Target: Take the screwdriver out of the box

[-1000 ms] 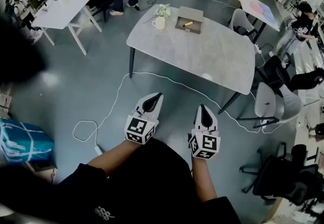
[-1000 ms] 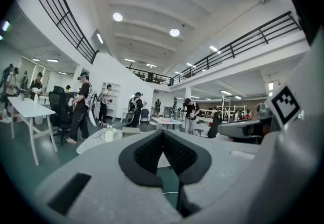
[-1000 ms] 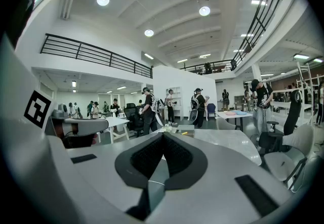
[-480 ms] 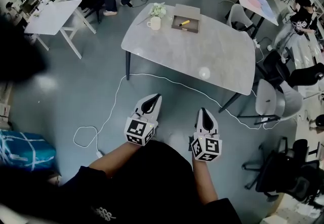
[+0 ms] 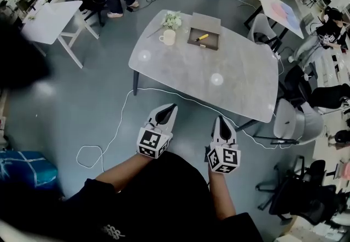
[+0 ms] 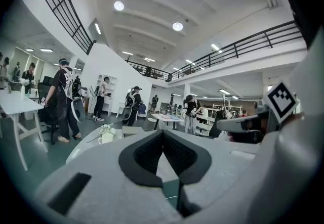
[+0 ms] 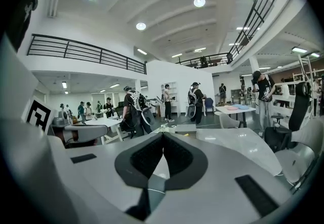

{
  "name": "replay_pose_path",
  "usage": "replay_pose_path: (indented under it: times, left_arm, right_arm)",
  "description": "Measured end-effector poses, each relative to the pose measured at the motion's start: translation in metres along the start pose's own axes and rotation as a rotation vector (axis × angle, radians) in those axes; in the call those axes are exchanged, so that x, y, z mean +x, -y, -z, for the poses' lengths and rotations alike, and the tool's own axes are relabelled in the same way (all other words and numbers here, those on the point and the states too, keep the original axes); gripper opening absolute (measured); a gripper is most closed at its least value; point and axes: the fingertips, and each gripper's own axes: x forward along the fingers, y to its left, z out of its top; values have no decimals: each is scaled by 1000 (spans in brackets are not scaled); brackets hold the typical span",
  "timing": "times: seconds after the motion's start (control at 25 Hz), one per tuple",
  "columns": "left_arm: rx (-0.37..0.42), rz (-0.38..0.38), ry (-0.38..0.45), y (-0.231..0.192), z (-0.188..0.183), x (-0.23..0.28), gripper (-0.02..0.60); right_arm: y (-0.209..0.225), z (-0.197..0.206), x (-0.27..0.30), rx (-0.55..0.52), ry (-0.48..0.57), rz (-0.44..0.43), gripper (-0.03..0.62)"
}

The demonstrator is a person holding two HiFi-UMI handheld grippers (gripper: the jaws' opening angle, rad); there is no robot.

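Note:
A shallow brown box [image 5: 204,37] lies at the far side of the grey table [image 5: 219,71], and a yellow-handled screwdriver [image 5: 202,36] rests inside it. My left gripper [image 5: 173,106] and right gripper [image 5: 220,118] hang side by side over the floor, short of the table's near edge. Both point toward the table, their jaws closed to a point with nothing between them. From the left gripper view, the left gripper [image 6: 163,132] has the box [image 6: 132,129] small and far ahead. In the right gripper view, the box [image 7: 185,128] shows beyond the right gripper [image 7: 163,134].
A white mug [image 5: 168,37] and a small bunch of flowers [image 5: 173,19] stand left of the box. A white cable [image 5: 126,110] loops across the floor under the table's near side. Grey chairs [image 5: 298,118] stand to the right, a white table [image 5: 46,17] to the left, people behind.
The table with the box has drawn nearer in the head view; both grippers have travelled toward it together, still shut and side by side.

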Motion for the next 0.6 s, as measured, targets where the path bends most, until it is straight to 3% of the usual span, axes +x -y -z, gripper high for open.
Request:
replay_pose_path:
  times: [0.36,0.6]
  left_arm:
    - [-19,81,-3,-101,-24,60,15]
    - [-4,145,-6,-136,-23,100,15]
  right_arm:
    - [-44,-24,114,-53,-54,15,12]
    - [-50,-17,152,-56,-87,62,12]
